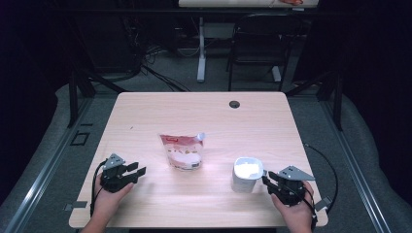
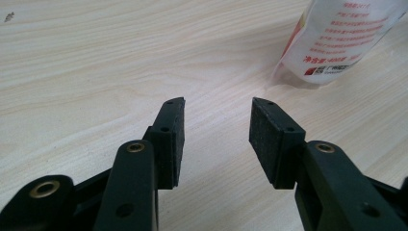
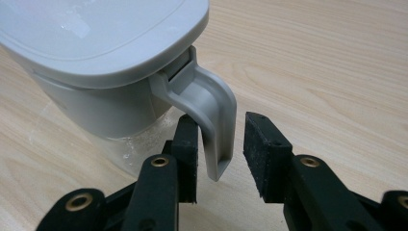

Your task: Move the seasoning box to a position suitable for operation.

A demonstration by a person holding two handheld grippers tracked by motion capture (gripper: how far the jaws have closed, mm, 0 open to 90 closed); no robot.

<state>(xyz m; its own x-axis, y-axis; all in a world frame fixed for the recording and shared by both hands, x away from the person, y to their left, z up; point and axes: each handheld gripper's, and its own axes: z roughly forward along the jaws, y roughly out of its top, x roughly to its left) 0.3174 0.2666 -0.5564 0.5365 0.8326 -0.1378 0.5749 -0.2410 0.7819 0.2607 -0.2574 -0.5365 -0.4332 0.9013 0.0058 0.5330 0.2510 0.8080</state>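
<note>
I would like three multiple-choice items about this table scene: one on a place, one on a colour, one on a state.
1. Where does the pouch lie?
A. near the table's middle
B. on the floor
C. inside the jug

2. What colour is the jug?
A. blue
B. pale grey
C. black

3. What is between the right gripper's jaws?
A. the pouch
B. nothing
C. the jug's handle

Answers: 1 A, the high view shows it mid-table; 2 B, lid and body look pale grey; 3 C, the handle hangs between the pads, with a gap at one pad.

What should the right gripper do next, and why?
Probably close the right gripper on the handle of the white container: the handle already sits between its jaws, one pad close against it, the other apart, so nothing is gripped yet.
</note>
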